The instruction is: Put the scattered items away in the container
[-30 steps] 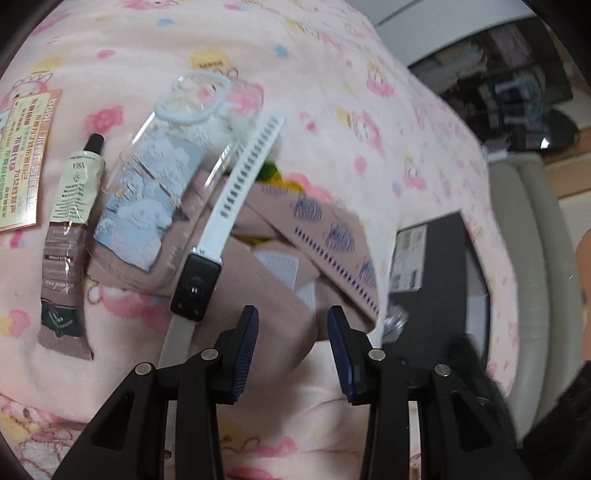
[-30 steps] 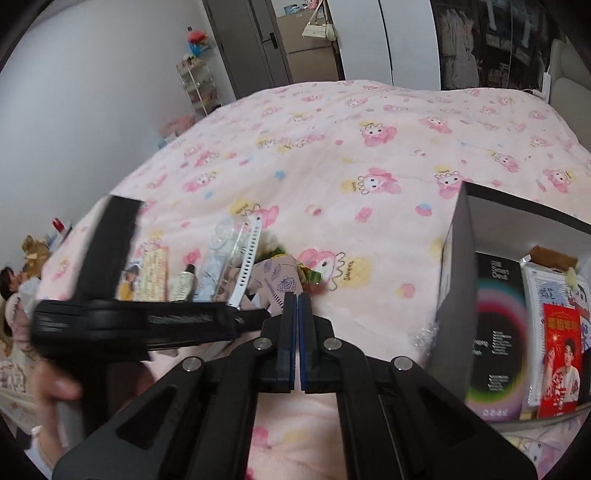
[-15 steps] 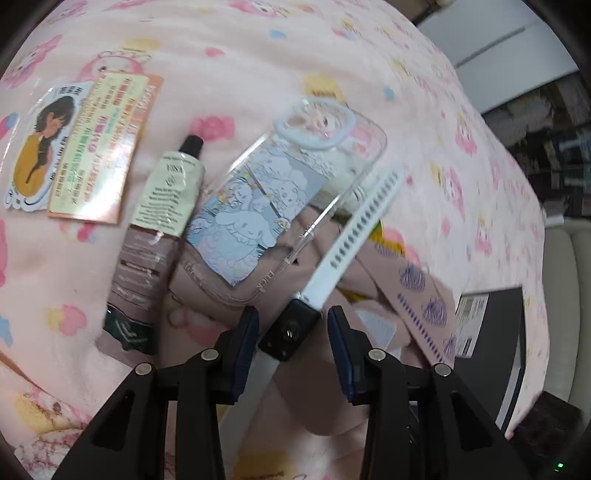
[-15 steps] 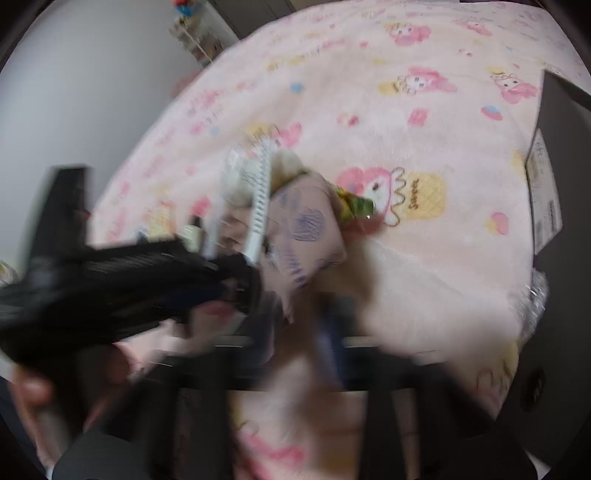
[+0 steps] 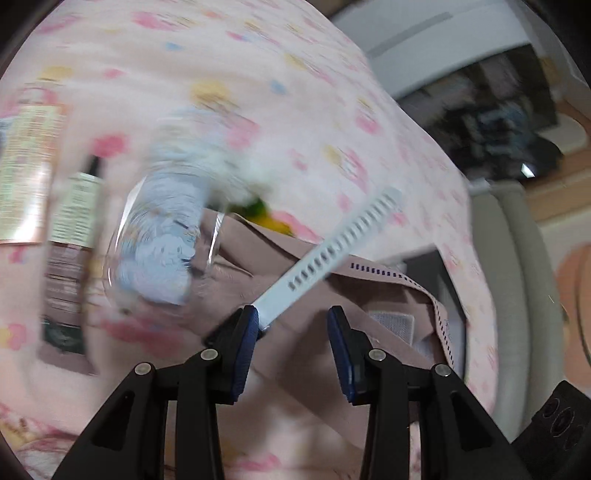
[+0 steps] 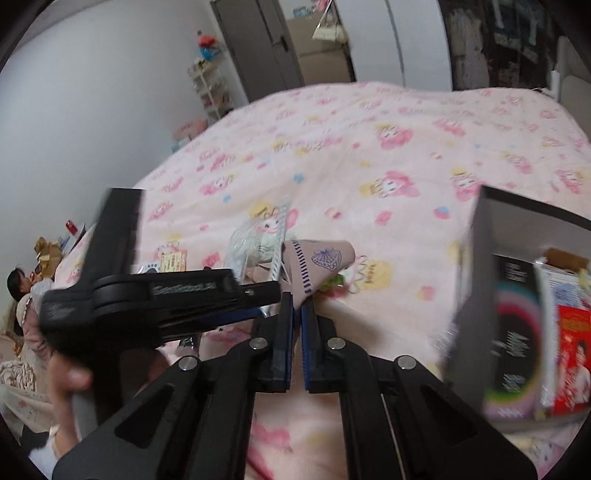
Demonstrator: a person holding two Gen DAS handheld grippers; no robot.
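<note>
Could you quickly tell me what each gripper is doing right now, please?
Left gripper: jaws partly apart, the white watch strap at its left pad; a grip cannot be told.
Right gripper: shut on the pinkish-brown cloth.

pink cartoon-print blanket (image 6: 424, 122) covers the whole bed, with a grey door (image 6: 255, 44) and a cream handbag (image 6: 330, 32) hanging at the back, plus a cluttered white shelf (image 6: 208, 86) along the wall

A home bedroom: a wide bed under a pink fleece blanket printed with cartoon characters (image 6: 406, 155), a grey door (image 6: 258, 48), and what looks like an open wardrobe (image 6: 498, 40).
</note>
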